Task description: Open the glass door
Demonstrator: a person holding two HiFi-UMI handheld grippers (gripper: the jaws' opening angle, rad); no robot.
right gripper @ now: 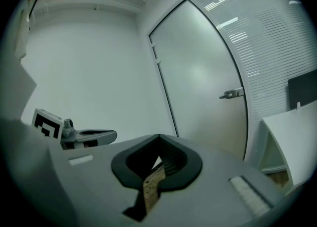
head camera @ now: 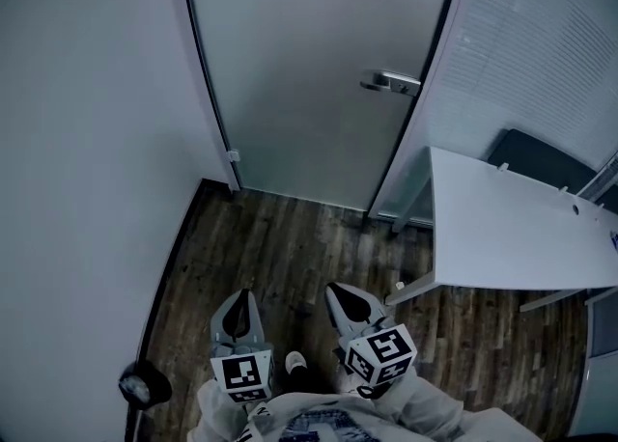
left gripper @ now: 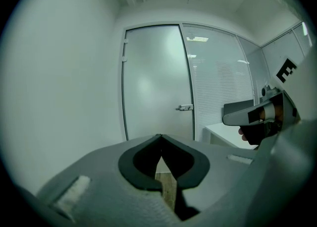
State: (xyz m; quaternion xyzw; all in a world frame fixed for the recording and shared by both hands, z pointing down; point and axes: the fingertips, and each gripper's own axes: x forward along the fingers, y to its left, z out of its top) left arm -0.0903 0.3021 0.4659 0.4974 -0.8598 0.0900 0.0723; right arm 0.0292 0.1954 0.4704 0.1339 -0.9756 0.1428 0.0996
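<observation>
The frosted glass door [head camera: 309, 64] stands closed ahead in a dark frame, with a metal lever handle [head camera: 391, 82] on its right side. The handle [left gripper: 184, 107] appears small and far off in the left gripper view, and the handle [right gripper: 232, 93] is off to the right in the right gripper view. My left gripper [head camera: 244, 293] and right gripper [head camera: 333, 288] hover side by side low over the wooden floor, well short of the door. Both point toward it, jaws together and nothing held. Each gripper's tips, left [left gripper: 159, 136] and right [right gripper: 159, 136], meet.
A white table [head camera: 512, 228] juts in at the right with a dark chair [head camera: 541, 160] behind it. A glass wall with blinds [head camera: 541, 35] runs to the right of the door. A plain white wall [head camera: 87, 141] closes the left. A black round object [head camera: 145, 387] stands at the bottom left.
</observation>
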